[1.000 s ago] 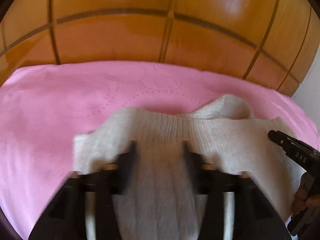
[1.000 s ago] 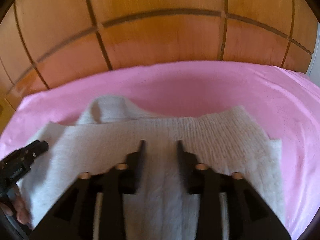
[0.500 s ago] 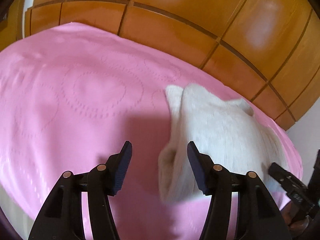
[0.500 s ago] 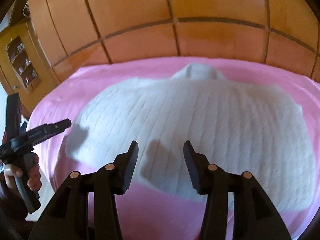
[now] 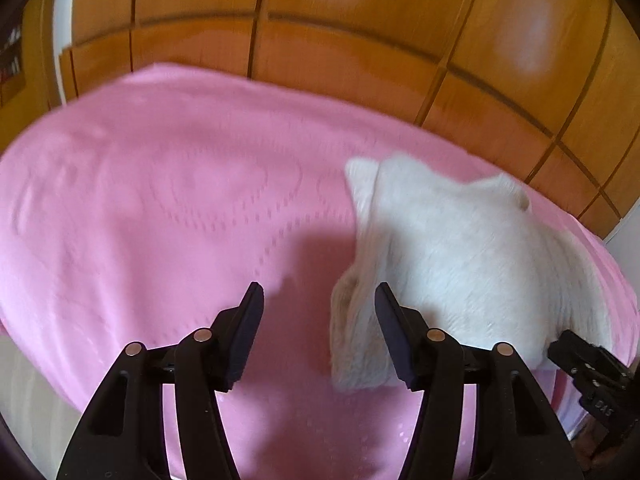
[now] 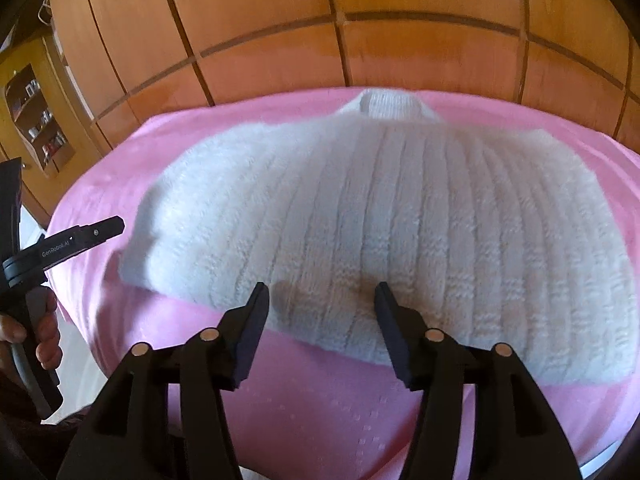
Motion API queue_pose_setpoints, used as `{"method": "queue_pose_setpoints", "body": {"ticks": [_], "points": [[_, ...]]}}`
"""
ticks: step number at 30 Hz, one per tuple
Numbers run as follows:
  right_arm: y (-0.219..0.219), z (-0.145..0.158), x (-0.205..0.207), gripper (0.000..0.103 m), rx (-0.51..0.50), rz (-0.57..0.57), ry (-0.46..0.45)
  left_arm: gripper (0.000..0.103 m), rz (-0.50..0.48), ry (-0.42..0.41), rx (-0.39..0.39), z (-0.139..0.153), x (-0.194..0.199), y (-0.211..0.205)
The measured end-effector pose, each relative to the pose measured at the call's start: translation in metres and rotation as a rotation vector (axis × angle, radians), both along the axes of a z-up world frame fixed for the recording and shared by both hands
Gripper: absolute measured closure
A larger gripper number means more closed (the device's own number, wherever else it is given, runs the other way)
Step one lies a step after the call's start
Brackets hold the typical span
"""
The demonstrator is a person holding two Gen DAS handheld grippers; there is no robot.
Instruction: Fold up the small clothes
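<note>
A wall of orange wooden panels (image 6: 280, 12) is standing at the far side of the scene, and below it a pink blanket (image 5: 160, 200) with a dotted pattern is covering the surface, which looks like a bed, though that cannot be confirmed. On the blanket a white ribbed knit sweater (image 6: 400, 216) is lying flat, its collar pointing to the far side and its hem along the near edge; in the left wrist view it is sitting to the right of centre. The right gripper (image 6: 322, 300) is hovering over the hem with its jaws spread and nothing between them. The left gripper (image 5: 318, 300) is hovering near the sweater's left edge, its jaws likewise spread and empty, the right jaw just beside the cloth. Judging by this, the garment looks laid out and the folding step is only starting. The next move is likely calling for each gripper to drop onto an edge of the knit, close on one layer of the thick cloth, and carry it over the body evenly so it is not bunching.
</note>
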State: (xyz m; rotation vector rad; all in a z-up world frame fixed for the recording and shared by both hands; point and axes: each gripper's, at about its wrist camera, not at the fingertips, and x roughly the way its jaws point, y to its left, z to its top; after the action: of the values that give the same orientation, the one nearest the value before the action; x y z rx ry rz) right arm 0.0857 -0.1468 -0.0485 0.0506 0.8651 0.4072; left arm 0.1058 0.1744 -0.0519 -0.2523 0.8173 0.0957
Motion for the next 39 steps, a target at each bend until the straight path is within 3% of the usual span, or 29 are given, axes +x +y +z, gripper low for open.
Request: {"method": "queue_pose_setpoints", "body": {"ticks": [6, 12, 21, 27, 31, 33, 37, 39], "points": [[-0.026, 0.016, 0.004, 0.037, -0.015, -0.106, -0.045, 0.041, -0.027, -0.073, 0.057, 0.029, 0.004, -0.009], [-0.055, 0.002, 0.018, 0.033, -0.008, -0.226, 0.018, 0.041, -0.059, -0.091, 0.084, 0.034, 0.015, -0.016], [-0.063, -0.014, 0.025, 0.027, -0.007, -0.247, 0.057, 0.041, -0.083, -0.070, 0.099, 0.032, 0.034, -0.021], [-0.060, -0.018, 0.024, 0.022, -0.022, -0.243, 0.052, 0.041, -0.095, -0.025, 0.063, 0.021, 0.056, -0.016], [-0.060, -0.020, 0.024, 0.021, -0.023, -0.242, 0.055, 0.041, -0.075, -0.008, -0.020, 0.020, 0.084, -0.007], [-0.060, -0.021, 0.024, 0.021, -0.026, -0.241, 0.054, 0.041, -0.069, -0.006, -0.026, 0.017, 0.100, -0.008], [-0.060, -0.021, 0.024, 0.021, -0.027, -0.228, 0.057, 0.046, -0.027, 0.137, 0.036, -0.029, 0.141, -0.014], [-0.061, -0.017, 0.024, 0.023, -0.036, -0.203, 0.069, 0.045, -0.015, 0.137, 0.038, -0.044, 0.147, -0.013]]}}
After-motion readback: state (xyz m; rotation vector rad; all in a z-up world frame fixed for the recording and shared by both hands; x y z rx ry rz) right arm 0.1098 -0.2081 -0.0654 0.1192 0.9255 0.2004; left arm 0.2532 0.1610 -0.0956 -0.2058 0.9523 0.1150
